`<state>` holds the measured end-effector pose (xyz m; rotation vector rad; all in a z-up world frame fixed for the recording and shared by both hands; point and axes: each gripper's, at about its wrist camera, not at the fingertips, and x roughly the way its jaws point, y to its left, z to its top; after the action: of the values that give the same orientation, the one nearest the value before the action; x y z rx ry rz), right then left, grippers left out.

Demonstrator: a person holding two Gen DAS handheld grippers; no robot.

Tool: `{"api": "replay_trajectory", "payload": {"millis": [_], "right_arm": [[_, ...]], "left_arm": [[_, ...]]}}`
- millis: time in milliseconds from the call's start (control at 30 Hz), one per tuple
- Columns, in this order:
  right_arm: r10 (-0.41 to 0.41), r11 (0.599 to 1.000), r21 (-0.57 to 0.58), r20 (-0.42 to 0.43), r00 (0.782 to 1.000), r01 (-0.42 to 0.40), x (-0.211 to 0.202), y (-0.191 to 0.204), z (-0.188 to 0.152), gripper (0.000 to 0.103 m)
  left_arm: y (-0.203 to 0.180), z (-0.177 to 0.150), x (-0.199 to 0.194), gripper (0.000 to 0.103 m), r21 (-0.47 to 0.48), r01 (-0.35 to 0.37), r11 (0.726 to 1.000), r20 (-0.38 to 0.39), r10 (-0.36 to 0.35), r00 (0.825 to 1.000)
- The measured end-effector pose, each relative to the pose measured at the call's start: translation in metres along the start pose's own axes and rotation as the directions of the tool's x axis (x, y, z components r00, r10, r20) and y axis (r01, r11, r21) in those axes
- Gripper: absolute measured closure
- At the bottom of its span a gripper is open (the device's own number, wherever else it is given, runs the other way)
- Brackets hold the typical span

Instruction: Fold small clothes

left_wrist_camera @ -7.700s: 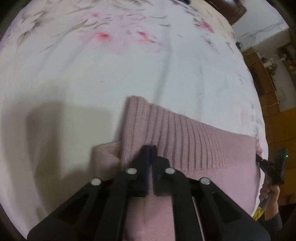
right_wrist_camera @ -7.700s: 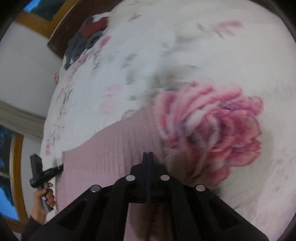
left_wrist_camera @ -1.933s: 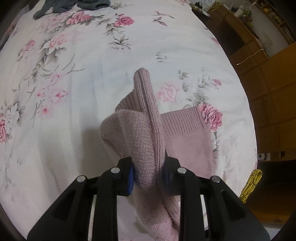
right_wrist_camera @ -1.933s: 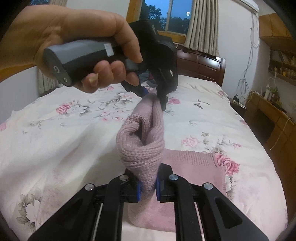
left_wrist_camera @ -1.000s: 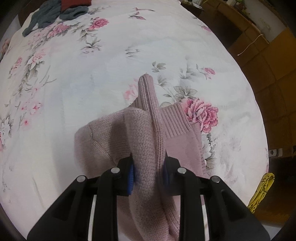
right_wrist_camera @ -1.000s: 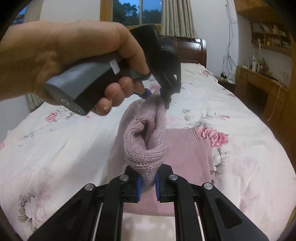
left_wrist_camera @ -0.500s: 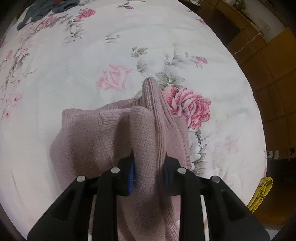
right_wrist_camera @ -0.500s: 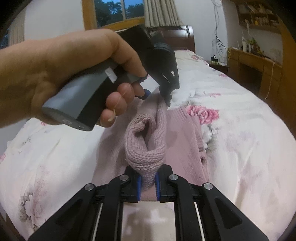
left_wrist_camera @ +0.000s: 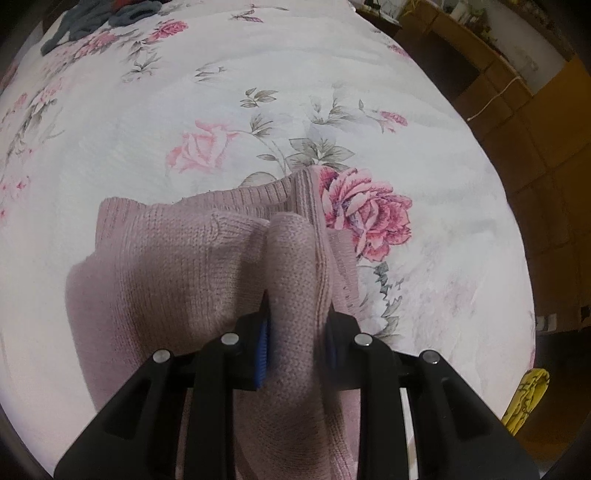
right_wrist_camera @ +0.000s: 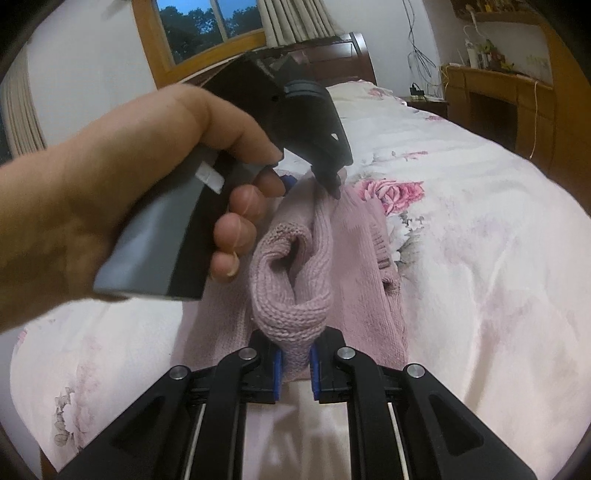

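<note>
My left gripper (left_wrist_camera: 297, 343) is clamped on a bunched fold of the dusty-pink knitted sweater (left_wrist_camera: 177, 269), blue pads pressed into the knit on both sides. My right gripper (right_wrist_camera: 295, 363) has its own thick roll of the same sweater pinched between its pads — the roll bulges up over the fingertips like a loop. Between the two grips the held fold runs as a raised ridge, its long axis going from one gripper straight to the other; in the right wrist view the left gripper's black tip bites the far end of that ridge, with the person's hand (right_wrist_camera: 110, 206) wrapped around the grey handle. The rest of the sweater lies on the white rose-printed bedspread (left_wrist_camera: 258, 66), ribbed hem pointing away from the left camera and ending just beside a large pink rose (near the bed's right edge in that view). A heap of dark clothes (left_wrist_camera: 99, 18) sits at the bed's far left corner.
</note>
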<state>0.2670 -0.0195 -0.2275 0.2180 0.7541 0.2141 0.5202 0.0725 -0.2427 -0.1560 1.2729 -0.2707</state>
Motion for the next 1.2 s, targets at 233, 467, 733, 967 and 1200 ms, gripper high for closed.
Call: {"api": "replay_trajectory", "payload": {"millis": [233, 467, 733, 967, 1200], "right_arm": [[0.184, 0.950, 0.267, -0.062, 0.981, -0.162, 0.017, -0.050, -0.007, 0.092], [0.362, 0.845, 0.451, -0.085, 0.928, -0.288, 0.038, -0.090, -0.015, 0.092], [0.466, 0.766, 0.536, -0.085, 0.881, -0.354, 0.049, -0.112, -0.019, 0.050], [0.596, 0.677, 0.596, -0.098, 0.797, -0.433, 0.067, -0.136, 0.002, 0.030], [0.655, 0.688, 0.588, -0.250, 0.713, -0.426, 0.110, -0.118, 0.027, 0.034]], "left_arm": [[-0.005, -0.009, 0.014, 0.079, -0.001, 0.001, 1.000, 0.043, -0.001, 0.999], [-0.007, -0.019, 0.022, 0.049, -0.008, 0.120, 0.993, 0.139, -0.117, 0.983], [0.006, -0.017, -0.005, 0.026, 0.013, 0.334, 0.942, 0.175, -0.331, 0.927], [0.054, -0.031, -0.063, 0.022, 0.001, 0.409, 0.913, 0.240, -0.397, 0.886], [0.111, -0.080, -0.082, 0.022, -0.066, 0.514, 0.855, 0.248, -0.485, 0.839]]}}
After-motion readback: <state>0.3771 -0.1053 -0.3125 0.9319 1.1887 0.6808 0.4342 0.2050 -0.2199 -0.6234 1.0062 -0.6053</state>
